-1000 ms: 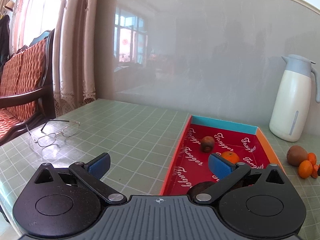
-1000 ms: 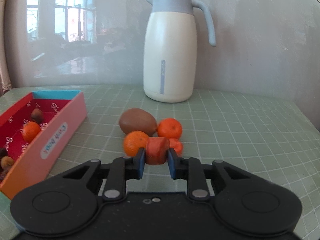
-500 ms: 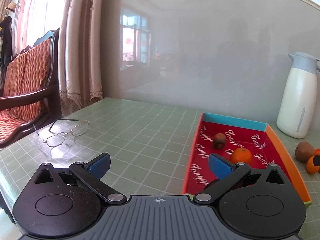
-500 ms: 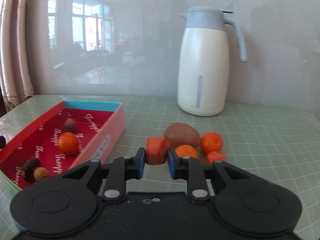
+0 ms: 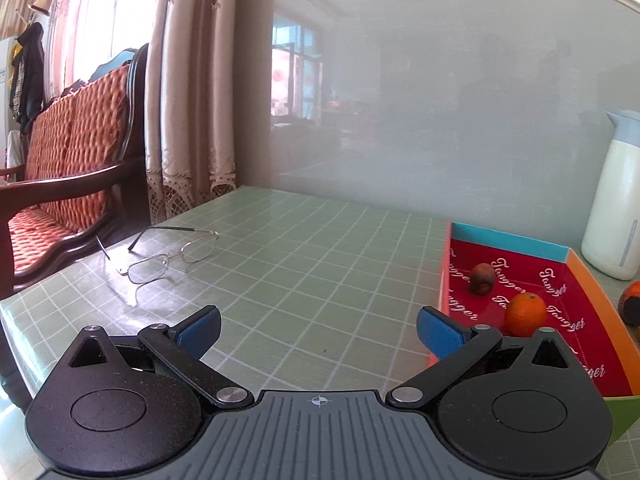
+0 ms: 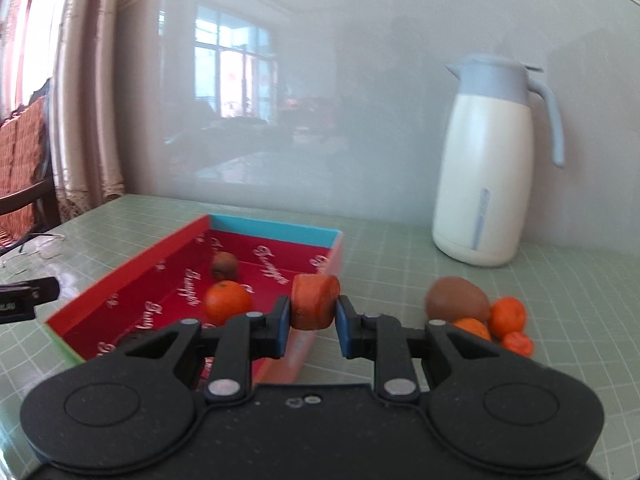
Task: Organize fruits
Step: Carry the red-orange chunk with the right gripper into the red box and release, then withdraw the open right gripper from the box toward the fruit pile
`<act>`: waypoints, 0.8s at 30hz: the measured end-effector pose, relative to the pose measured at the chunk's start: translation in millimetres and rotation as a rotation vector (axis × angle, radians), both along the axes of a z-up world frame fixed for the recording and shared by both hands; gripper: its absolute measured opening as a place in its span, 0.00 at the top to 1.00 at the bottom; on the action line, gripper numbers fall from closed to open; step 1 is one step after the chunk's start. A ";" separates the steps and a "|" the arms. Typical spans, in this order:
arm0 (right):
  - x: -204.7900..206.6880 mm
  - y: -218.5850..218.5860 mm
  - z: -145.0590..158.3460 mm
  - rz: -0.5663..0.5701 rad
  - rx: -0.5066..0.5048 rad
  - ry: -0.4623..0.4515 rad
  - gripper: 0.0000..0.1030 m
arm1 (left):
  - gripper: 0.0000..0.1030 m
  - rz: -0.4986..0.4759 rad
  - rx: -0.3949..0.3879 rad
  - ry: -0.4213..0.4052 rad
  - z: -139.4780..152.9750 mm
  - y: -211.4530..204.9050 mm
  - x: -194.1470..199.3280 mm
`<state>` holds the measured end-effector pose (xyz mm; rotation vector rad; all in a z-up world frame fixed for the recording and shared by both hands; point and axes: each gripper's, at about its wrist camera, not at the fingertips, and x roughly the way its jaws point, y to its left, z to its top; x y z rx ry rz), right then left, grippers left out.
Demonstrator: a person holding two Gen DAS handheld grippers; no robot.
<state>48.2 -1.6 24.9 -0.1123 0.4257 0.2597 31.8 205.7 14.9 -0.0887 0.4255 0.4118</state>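
My right gripper (image 6: 311,322) is shut on an orange-red chunk of fruit (image 6: 314,300) and holds it above the right wall of the red box (image 6: 132,270). The box holds a tangerine (image 6: 226,301) and a small brown fruit (image 6: 224,265). A kiwi (image 6: 456,298) and several tangerines (image 6: 508,316) lie on the table right of the box. My left gripper (image 5: 318,330) is open and empty over the table, left of the red box (image 5: 592,286), where the tangerine (image 5: 525,314) and the brown fruit (image 5: 482,278) show.
A white thermos jug (image 6: 486,168) stands behind the fruit pile; it also shows in the left wrist view (image 5: 614,204). A pair of glasses (image 5: 168,254) lies on the green checked table at the left. A wooden chair (image 5: 60,172) stands beyond the table's left edge.
My right gripper has lifted the fruit chunk off the pile and carried it left to the box. My left gripper has drifted left, so the box slid to the right of its view.
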 end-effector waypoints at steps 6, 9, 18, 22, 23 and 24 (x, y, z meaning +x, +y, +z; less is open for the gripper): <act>-1.6 14.0 -2.8 0.045 -0.024 0.007 0.78 | 0.00 0.003 0.002 0.001 -0.3 2.3 -1.0; -1.7 17.5 -3.6 0.052 -0.021 0.014 0.78 | 0.00 0.004 0.002 0.002 -0.2 2.2 -1.6; -2.4 19.7 -6.4 0.060 -0.016 0.018 0.76 | 0.00 -0.001 0.002 0.006 0.2 1.3 -1.2; -3.7 17.1 -4.8 0.056 -0.002 0.006 0.76 | 0.00 -0.003 0.003 0.008 0.4 0.7 -1.1; -4.6 16.3 -4.0 0.057 0.001 0.001 0.76 | 0.00 -0.004 0.003 0.008 0.5 0.8 -1.1; -5.2 15.9 -3.7 0.055 0.001 -0.005 0.76 | 0.00 -0.004 0.003 0.009 0.4 0.2 -0.6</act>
